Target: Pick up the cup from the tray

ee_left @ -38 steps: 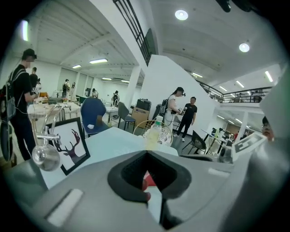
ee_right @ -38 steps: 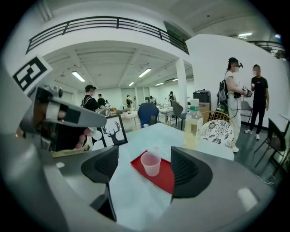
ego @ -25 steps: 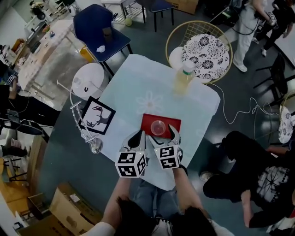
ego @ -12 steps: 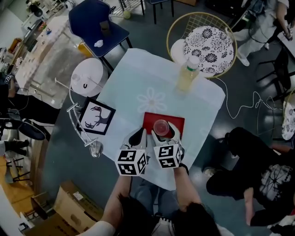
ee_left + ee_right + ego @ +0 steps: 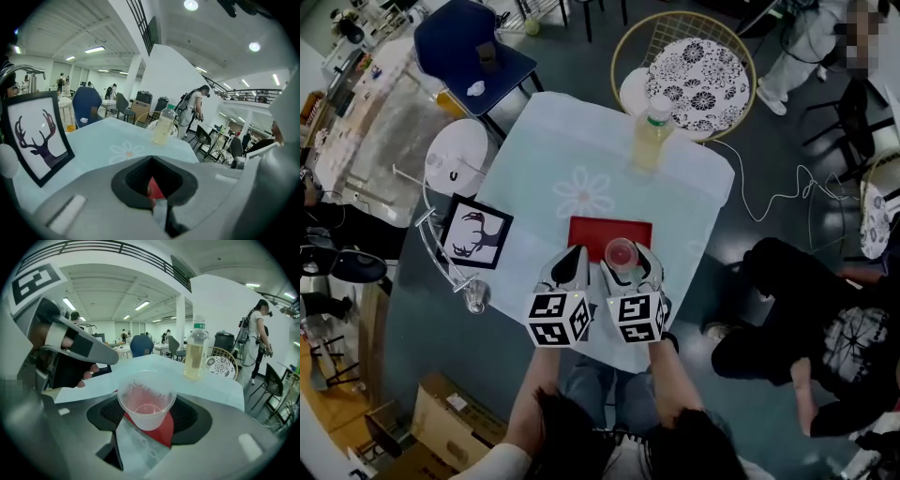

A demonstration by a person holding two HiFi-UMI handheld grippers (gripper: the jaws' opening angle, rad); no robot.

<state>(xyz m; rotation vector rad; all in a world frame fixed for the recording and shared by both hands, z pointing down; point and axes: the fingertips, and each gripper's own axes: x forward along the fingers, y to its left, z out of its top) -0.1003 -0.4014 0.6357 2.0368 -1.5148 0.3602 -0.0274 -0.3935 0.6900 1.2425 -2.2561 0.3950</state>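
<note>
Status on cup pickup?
Right gripper fingers just closed on cup, above tray edge. Left gripper shut, empty, alongside. Nothing in the way.

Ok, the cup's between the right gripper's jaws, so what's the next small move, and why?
Probably raise the right gripper straight up a little. Its jaws have just closed on the cup, and the red tray lies right beneath it, so a short lift should carry the cup clear.
</note>
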